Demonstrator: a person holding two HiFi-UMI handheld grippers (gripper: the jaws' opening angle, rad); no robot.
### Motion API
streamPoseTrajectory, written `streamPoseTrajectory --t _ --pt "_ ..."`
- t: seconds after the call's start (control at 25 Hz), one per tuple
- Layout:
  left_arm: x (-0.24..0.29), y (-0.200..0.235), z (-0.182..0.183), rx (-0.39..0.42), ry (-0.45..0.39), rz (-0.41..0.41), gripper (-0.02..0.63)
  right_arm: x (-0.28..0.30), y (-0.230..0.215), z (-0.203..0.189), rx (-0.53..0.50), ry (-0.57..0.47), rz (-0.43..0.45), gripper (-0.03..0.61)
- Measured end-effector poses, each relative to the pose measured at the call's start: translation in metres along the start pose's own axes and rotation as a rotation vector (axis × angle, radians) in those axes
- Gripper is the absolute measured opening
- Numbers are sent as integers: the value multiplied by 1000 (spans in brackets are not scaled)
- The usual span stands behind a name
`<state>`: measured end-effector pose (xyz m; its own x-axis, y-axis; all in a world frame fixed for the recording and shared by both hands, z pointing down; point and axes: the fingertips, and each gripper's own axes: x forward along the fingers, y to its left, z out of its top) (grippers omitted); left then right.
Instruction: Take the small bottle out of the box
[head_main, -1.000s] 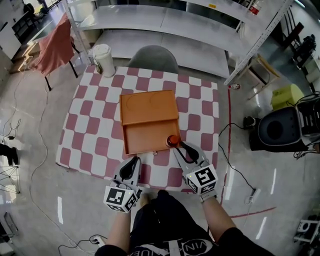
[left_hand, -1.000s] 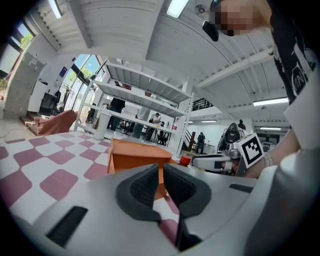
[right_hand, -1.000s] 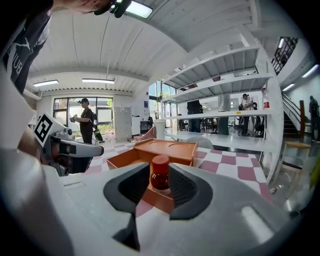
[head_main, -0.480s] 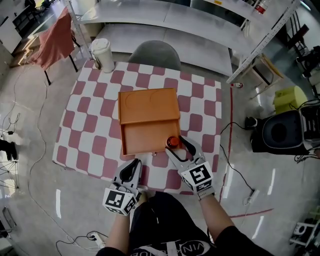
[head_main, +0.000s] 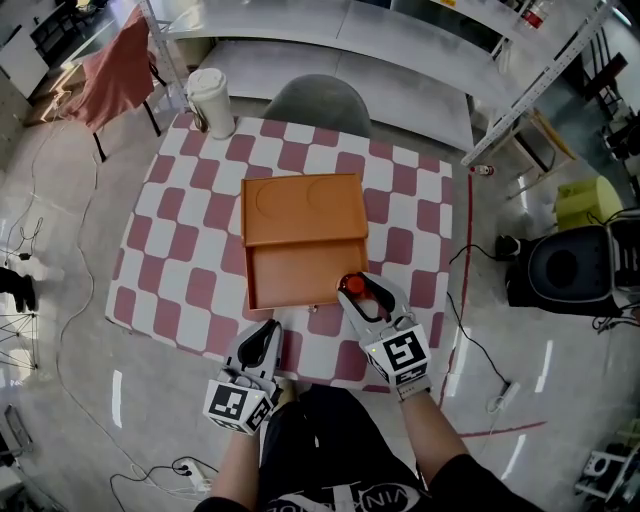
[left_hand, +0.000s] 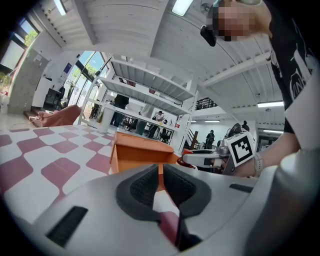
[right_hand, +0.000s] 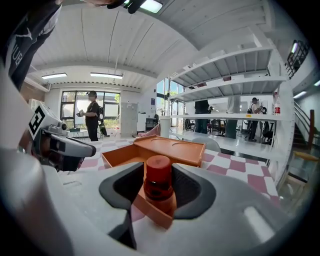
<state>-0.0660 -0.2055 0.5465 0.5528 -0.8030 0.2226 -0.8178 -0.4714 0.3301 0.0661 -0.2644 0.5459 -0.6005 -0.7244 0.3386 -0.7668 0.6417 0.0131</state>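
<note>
An orange box (head_main: 300, 215) lies open on the checkered table, lid folded back. A small red bottle (head_main: 352, 284) stands upright at the tray's near right corner. My right gripper (head_main: 366, 288) straddles it: in the right gripper view the bottle (right_hand: 158, 177) stands between the pads, with the box (right_hand: 170, 150) behind. Its jaws are closing, and a gap still shows beside the bottle. My left gripper (head_main: 264, 338) rests shut over the table's front edge, with nothing in it. Its own view looks past the pads at the box (left_hand: 137, 152).
The red-and-white checkered table (head_main: 180, 200) has a white cylinder container (head_main: 210, 100) at its far left corner. A grey chair (head_main: 318, 100) stands behind it. A black bin (head_main: 560, 268) and cables lie on the floor to the right.
My right gripper's jaws have spread wider around the red bottle and shifted a little. The left gripper has stayed put.
</note>
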Motion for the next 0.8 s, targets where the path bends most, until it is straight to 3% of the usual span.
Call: streamPoseTrajectory --t 0.8 --pt "-7 6 0 -20 -8 17 32 -2 0 0 -38 0 -22 149"
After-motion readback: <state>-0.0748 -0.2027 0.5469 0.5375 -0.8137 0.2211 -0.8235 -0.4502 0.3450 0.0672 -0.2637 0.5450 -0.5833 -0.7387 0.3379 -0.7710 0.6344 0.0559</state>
